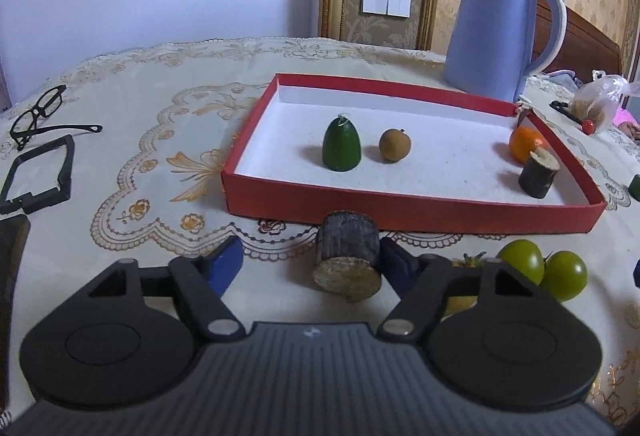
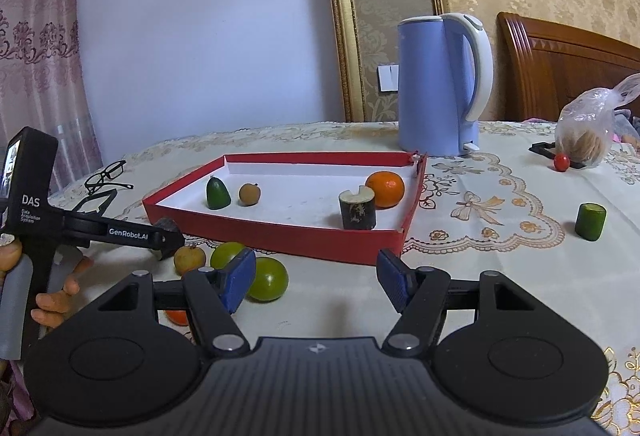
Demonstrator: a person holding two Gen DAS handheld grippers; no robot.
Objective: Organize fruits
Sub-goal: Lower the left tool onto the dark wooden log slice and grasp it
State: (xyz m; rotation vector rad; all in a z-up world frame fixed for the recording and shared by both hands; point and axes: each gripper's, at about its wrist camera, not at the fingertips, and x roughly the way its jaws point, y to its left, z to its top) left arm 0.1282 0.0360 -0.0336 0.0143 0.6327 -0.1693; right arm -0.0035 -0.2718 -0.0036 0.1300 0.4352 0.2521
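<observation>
right now the shallow red cardboard box with the white floor (image 1: 400, 214) sits at twelve o'clock of both grippers, and it already holds an orange (image 1: 525, 143), a green avocado-shaped fruit (image 1: 342, 145), a brown round fruit (image 1: 395, 144) and a dark cane stub (image 1: 539, 175). the left gripper (image 1: 310, 262) has its jaws spread wide, a dark cut cane segment (image 1: 347, 261) lying between them against the right pad, seemingly not pinched. the right gripper (image 2: 316, 282) hangs released and empty. two green tomatoes (image 1: 542, 269) wait at three o'clock. centre the segment, squeeze evenly across its bark, then lift it over the near wall.
</observation>
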